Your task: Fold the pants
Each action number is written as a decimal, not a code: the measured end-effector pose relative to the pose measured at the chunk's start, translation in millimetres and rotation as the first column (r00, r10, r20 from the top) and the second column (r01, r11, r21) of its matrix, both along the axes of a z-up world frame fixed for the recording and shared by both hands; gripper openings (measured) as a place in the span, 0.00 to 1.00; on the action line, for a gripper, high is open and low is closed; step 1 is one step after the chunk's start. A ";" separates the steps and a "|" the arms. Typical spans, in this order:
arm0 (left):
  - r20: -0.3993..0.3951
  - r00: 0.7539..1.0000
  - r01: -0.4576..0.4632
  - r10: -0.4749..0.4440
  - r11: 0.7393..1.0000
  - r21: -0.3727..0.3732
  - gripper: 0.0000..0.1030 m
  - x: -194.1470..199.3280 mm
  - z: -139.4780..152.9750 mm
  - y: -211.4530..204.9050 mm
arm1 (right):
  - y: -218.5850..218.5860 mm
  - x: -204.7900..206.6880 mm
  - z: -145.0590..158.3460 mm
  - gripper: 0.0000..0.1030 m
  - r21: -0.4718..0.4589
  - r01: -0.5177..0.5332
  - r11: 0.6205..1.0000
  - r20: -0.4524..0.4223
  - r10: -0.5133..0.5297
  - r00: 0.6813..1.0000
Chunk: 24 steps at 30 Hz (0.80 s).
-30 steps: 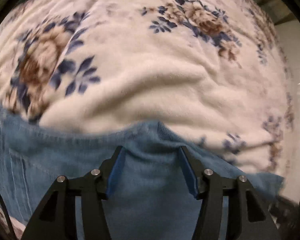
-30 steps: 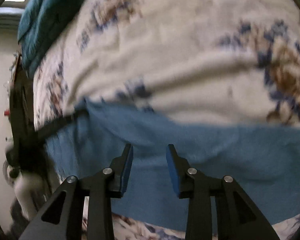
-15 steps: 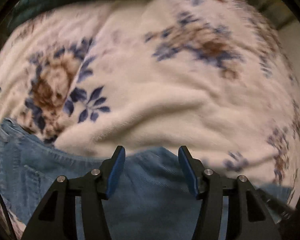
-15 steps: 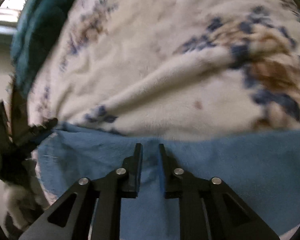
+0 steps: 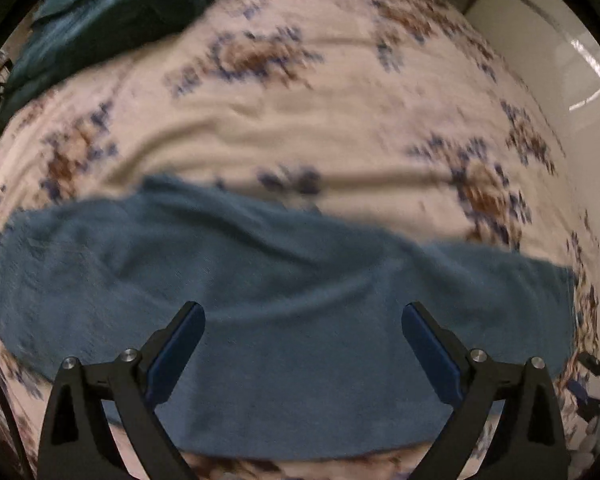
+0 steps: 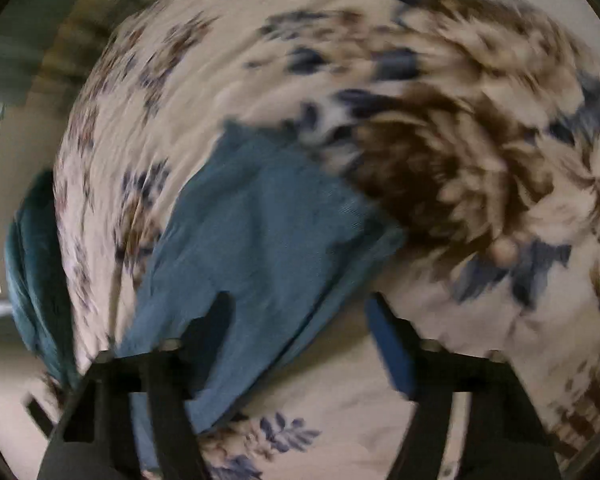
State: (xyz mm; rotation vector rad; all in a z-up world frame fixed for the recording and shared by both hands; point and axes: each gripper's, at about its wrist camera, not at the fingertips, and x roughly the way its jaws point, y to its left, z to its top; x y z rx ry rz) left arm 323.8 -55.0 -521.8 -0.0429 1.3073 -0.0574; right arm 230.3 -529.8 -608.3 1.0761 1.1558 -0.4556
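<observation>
A bed covered by a cream floral blanket (image 5: pixel 300 120) fills both views, and a dark teal pillow or throw (image 5: pixel 100 12) lies at its far edge, well beyond either claw. The blue denim pants (image 5: pixel 284 304) lie flat on the blanket as a long folded band, stretching out to both sides of the left claw (image 5: pixel 303 320) and directly below it; in the right wrist view the same pants (image 6: pixel 256 240) run forward and to the left of the right claw (image 6: pixel 300 308), with one long edge passing under the gap between its jaws. Both claws are released: their jaws have just been opening, the left now spread very wide, the right less so, and neither pad presses on the cloth, which lies beneath them rather than pinched. The denim looks soft but fairly heavy for cloth, so it should drape, hold a crease and resist sliding on the fleecy blanket. For a further fold, the short ends of the band seem the best holds, pinching through all layers so they lift together.
</observation>
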 end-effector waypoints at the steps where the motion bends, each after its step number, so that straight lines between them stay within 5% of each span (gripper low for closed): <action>1: -0.012 1.000 -0.001 0.001 1.000 0.010 0.98 -3.8 -5.5 -6.6 | -9.5 -1.6 -6.5 0.63 0.023 0.020 1.000 0.024 -0.021 0.999; 8: -0.069 0.997 0.040 -0.034 0.996 0.080 0.98 -23.2 -33.8 -48.8 | -15.5 30.7 -41.0 0.51 -0.001 -0.084 0.996 -0.024 0.084 0.996; 12: -0.078 0.995 0.066 -0.058 0.992 0.111 0.98 -26.7 -39.1 -63.4 | -23.2 34.4 -34.9 0.49 -0.067 -0.077 0.995 -0.014 0.077 0.997; 14: -0.080 0.995 0.072 -0.063 0.991 0.112 0.98 -26.6 -39.9 -67.8 | -26.4 35.6 -35.7 0.13 -0.068 -0.060 0.996 0.003 0.060 0.998; 19: -0.082 0.995 0.071 -0.063 0.992 0.103 0.98 -25.9 -37.3 -74.8 | -25.3 15.7 -4.8 0.10 -0.134 -0.060 0.989 0.014 0.063 0.998; 24: -0.071 0.994 0.087 -0.081 0.992 0.094 0.98 -26.8 -33.5 -80.4 | -29.5 -10.4 14.6 0.09 -0.079 -0.019 0.997 0.035 0.021 0.999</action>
